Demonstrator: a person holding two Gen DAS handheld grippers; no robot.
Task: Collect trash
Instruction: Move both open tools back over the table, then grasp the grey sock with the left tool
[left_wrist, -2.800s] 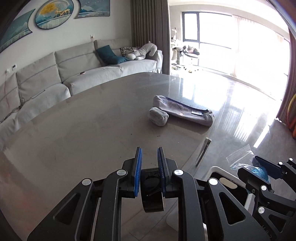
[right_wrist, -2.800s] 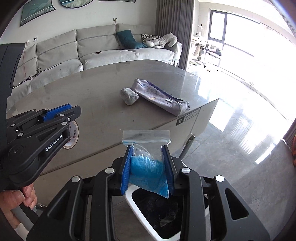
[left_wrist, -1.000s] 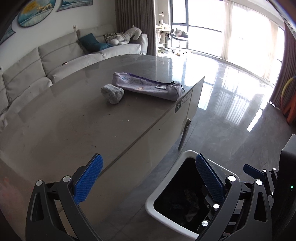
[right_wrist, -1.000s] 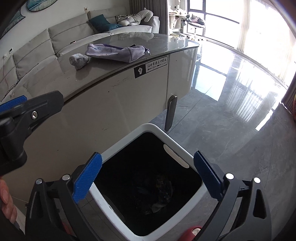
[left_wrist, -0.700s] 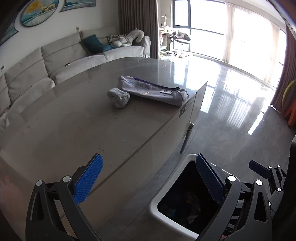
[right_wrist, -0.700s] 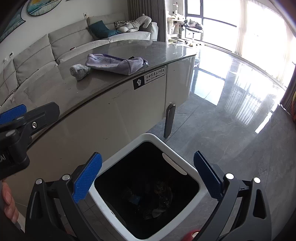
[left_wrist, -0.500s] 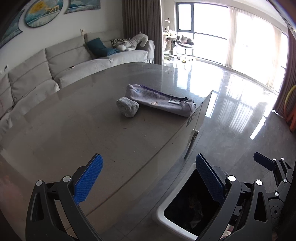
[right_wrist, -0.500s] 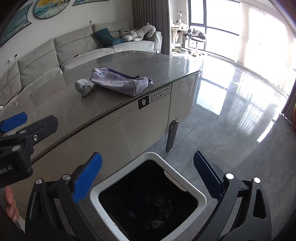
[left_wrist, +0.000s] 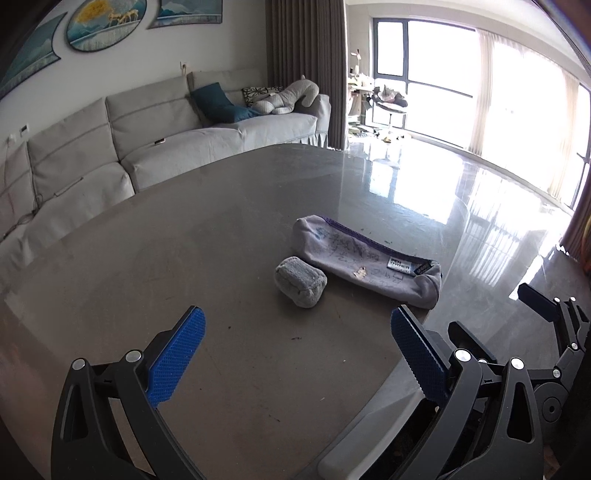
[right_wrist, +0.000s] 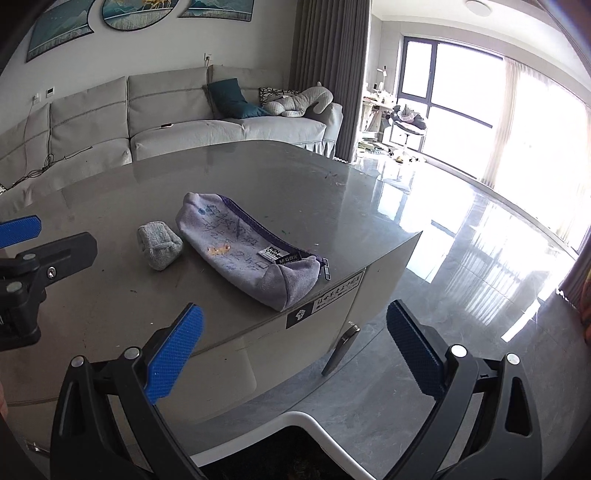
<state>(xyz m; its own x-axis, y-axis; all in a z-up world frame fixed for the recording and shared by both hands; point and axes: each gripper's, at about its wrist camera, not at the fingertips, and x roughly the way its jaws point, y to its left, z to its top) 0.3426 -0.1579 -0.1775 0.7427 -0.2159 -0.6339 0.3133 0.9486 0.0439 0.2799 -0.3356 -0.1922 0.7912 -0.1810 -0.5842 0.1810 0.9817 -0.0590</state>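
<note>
Grey wad (left_wrist: 301, 281) sits just left of the pencil case (right_wrist: 251, 251), whose long axis runs diagonally toward the table corner; left gripper (left_wrist: 297, 363) and right gripper (right_wrist: 293, 352) gape wide, empty.

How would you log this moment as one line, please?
left gripper: open, empty | right gripper: open, empty | table: pouch, grey wad | bin: below right gripper
</note>
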